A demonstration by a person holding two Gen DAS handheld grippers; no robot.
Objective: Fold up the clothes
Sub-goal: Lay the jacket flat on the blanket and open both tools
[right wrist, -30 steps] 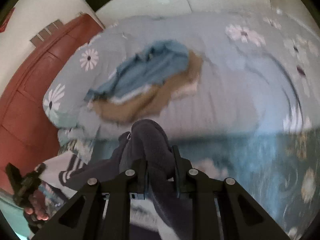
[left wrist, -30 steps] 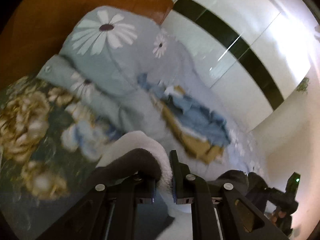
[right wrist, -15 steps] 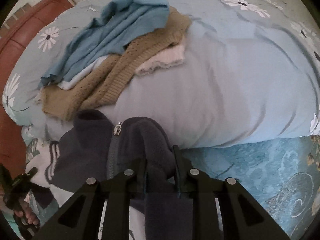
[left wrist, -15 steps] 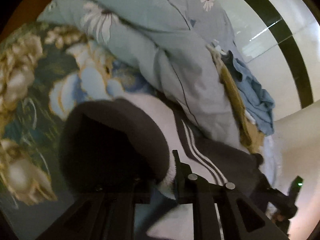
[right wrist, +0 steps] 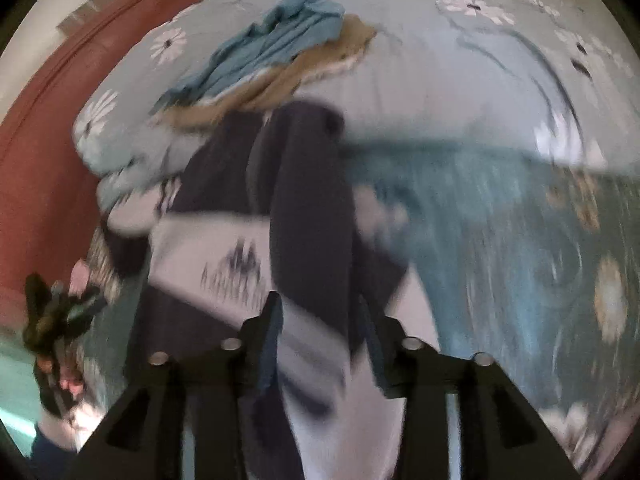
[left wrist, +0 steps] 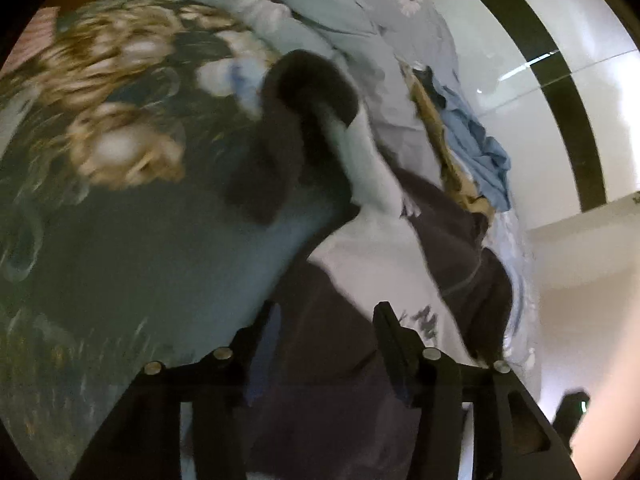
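Now both your grippers stand with jaws parted, where half a second ago each was clamped on dark fleece. Nearest the lens, your left gripper [left wrist: 324, 316] holds nothing you can see gripped, the dark-and-white jacket [left wrist: 360, 264] lying loose between and beyond its fingers on the teal floral bedspread [left wrist: 120, 240]. Your right gripper [right wrist: 316, 308] is likewise spread, a dark panel of the jacket [right wrist: 312, 220] running slack through the gap. Motion blur clouds both views. Released flat, the garment looks ready for its first fold. Farther off, a pile of blue and tan clothes [right wrist: 276, 52] waits on the pale daisy quilt [right wrist: 440, 80].
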